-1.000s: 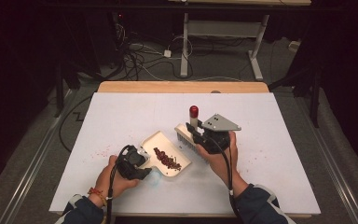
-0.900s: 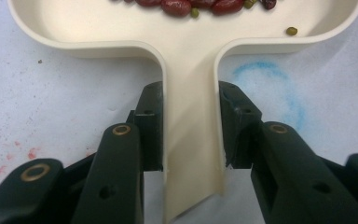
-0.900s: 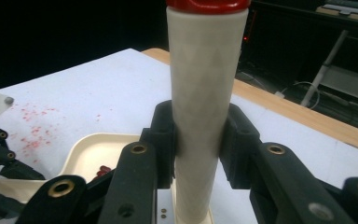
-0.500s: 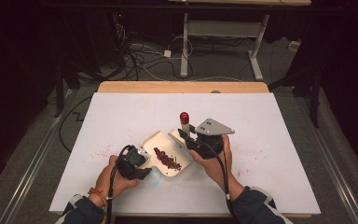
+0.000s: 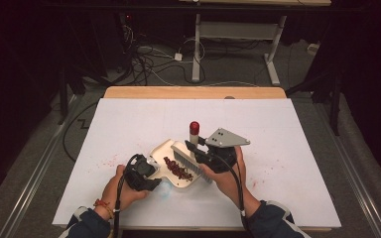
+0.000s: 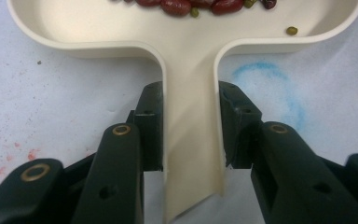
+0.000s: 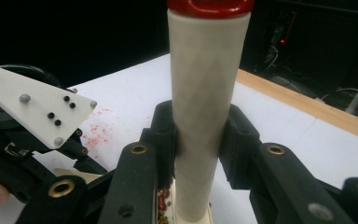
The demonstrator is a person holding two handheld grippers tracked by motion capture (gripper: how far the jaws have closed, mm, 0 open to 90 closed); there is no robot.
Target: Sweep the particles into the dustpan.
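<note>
A cream dustpan (image 5: 162, 148) lies on the white table and holds a heap of red beans (image 5: 177, 170). My left gripper (image 5: 148, 172) is shut on the dustpan handle (image 6: 192, 140), one pad on each side of it. The beans (image 6: 186, 5) lie at the pan's back wall. My right gripper (image 5: 202, 151) is shut on the brush handle (image 7: 205, 93), a cream upright cylinder with a red cap (image 5: 194, 127). The brush's grey bristles (image 5: 188, 163) rest in the pan beside the beans.
Red specks stain the table (image 5: 129, 119) left of the pan (image 5: 110, 160) and right of my right hand (image 5: 265, 173). A blue smudge (image 6: 270, 79) marks the sheet next to the pan handle. The left gripper's pale plate (image 7: 37, 112) stands close to the brush. Cables and desk legs lie beyond the far edge.
The right gripper has shifted a little left and nearer with the brush, so the bristles now sit over the pan by the beans. The left gripper and dustpan have kept still.
</note>
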